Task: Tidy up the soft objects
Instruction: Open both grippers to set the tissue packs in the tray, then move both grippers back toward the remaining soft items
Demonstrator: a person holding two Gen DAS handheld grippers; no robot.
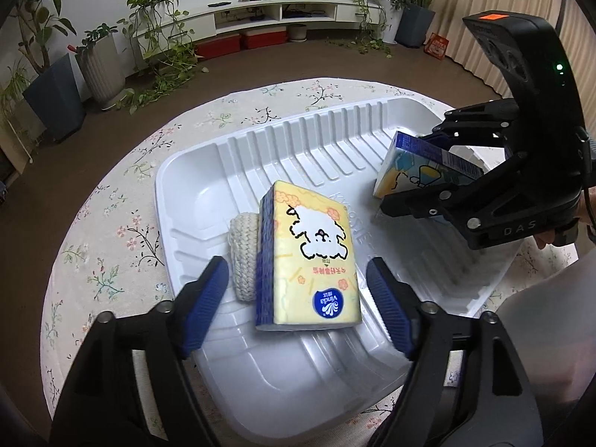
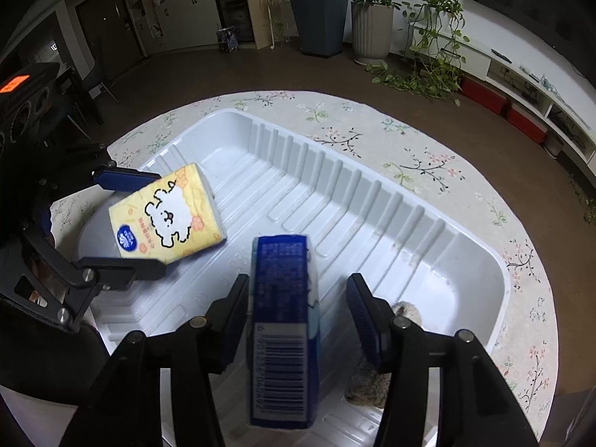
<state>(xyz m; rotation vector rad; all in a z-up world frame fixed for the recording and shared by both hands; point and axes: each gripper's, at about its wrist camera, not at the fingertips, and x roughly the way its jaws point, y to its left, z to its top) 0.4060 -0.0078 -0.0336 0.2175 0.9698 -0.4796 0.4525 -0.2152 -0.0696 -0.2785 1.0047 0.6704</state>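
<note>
Across the round table under its floral cloth (image 1: 123, 223), the ribbed white plastic tray (image 1: 320, 138) takes up the middle, and both soft tissue packs sit inside it. Between the blue pads of my left tongs (image 1: 298, 287) lies the yellow tissue pack with a white cartoon dog (image 1: 313, 253), flat on the tray floor; the jaws are spread wide, with clear gaps on either side, touching nothing. Just beside it at nine o'clock, a cream knitted roll (image 1: 244, 257) leans against the pack's blue edge. Over at two o'clock in the left view, my right tongs (image 2: 294, 320) straddle the second tissue pack, blue-sided with a barcode (image 2: 285, 331), which stands tilted on its edge. Its left pad looks close to the pack, the right pad plainly apart, so I judge those jaws also open and not pinching. To do this step well, I would centre the right pads on the pack's broad faces, close gently so the soft paper does not crush, then lay it flat next to the yellow one, keeping the two tongs from colliding.
</note>
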